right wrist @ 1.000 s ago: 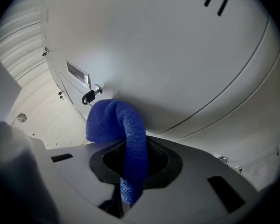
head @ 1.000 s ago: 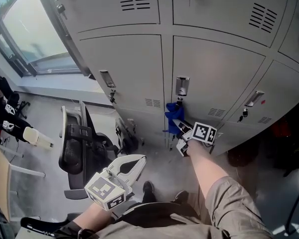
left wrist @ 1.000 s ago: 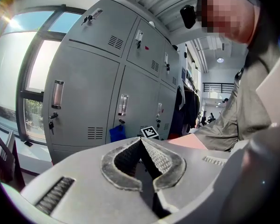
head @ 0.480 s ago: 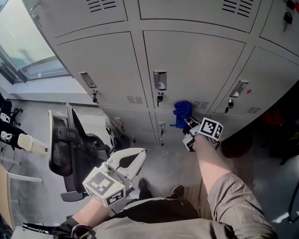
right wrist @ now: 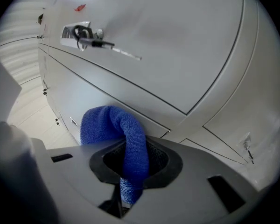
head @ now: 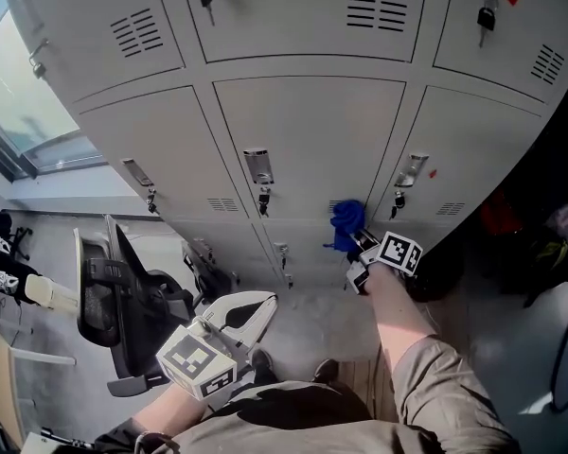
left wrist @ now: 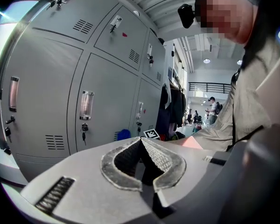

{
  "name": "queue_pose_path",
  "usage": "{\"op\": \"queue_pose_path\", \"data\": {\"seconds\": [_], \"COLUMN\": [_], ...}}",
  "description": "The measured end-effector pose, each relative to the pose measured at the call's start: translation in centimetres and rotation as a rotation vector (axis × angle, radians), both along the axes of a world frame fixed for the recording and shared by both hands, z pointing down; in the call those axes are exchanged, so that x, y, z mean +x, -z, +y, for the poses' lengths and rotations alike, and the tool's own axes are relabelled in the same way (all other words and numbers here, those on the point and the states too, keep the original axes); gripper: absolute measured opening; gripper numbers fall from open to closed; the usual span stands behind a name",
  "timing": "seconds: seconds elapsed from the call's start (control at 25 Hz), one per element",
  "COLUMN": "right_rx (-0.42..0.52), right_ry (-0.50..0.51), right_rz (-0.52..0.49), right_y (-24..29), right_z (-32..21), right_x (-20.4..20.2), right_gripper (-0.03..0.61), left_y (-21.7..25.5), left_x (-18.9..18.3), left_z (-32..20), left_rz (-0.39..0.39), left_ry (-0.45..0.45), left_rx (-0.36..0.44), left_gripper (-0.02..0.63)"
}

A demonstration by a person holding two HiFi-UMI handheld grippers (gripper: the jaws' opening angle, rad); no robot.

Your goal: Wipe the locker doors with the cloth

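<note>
Nearest to us, the left gripper [head: 265, 303] hangs low by our waist, well apart from the lockers. Its own view shows the pads pressed together at the tips [left wrist: 141, 139] with nothing between them, which the head view is too small to show.

Further out, our right arm [head: 396, 315] reaches to the right gripper [head: 358, 246] at the lockers. The right gripper view alone shows the grip: the jaws pinch the blue cloth [right wrist: 115, 125], a fold of which runs down through the gap between the pads while the rest bunches above them. From the head view the cloth [head: 346, 221] sits at the lower right corner of the middle door [head: 312, 130], just beside its small vent and close to the seam with the door [head: 473, 149] on the right. It seems to touch the metal, though neither view settles this. The right gripper view adds a lock [right wrist: 81, 32] up on the neighbouring door, with something hanging from it.

To our left, only the head view shows a black chair [head: 114, 296] on the floor and a window [head: 24, 112] beyond the locker row.

Farthest off, only the left gripper view looks along the locker fronts: the cloth [left wrist: 123, 134] shows small and blue down low, then dark coats [left wrist: 170, 108] hanging, and people [left wrist: 210, 110] standing in a bright hall.
</note>
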State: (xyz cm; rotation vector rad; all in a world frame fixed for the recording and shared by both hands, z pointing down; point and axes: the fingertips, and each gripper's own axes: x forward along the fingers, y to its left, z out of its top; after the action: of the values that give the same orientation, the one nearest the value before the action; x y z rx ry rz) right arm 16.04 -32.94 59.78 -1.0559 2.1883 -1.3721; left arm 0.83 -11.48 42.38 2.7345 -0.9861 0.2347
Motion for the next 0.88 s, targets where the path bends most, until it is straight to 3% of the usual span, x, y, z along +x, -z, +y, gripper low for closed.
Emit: {"op": "queue_pose_path", "data": {"seconds": [0.4,0.6,0.88], "right_rx": [0.011,0.047,0.117], "right_ry": [-0.021,0.025,0.074], "right_rz": [-0.028,-0.032,0.034], "right_y": [-0.5,0.5,4.0], "right_z": [0.9,3.5,10.8], "right_x": [3.0,1.6,-3.3], "right_gripper": [0.057,0.057,0.057], "left_y": [-0.2,-0.5,0.2], "left_x": [1.0,0.7,-1.7], "left_z": [1.8,3.0,3.6], "left_rz": [-0.029,-0.025,0.017], "left_ry": [0.049,0.071,0.026], "left_rx": [-0.001,0.002,0.047], "left_gripper": [-0.001,-0.002,-0.002]}}
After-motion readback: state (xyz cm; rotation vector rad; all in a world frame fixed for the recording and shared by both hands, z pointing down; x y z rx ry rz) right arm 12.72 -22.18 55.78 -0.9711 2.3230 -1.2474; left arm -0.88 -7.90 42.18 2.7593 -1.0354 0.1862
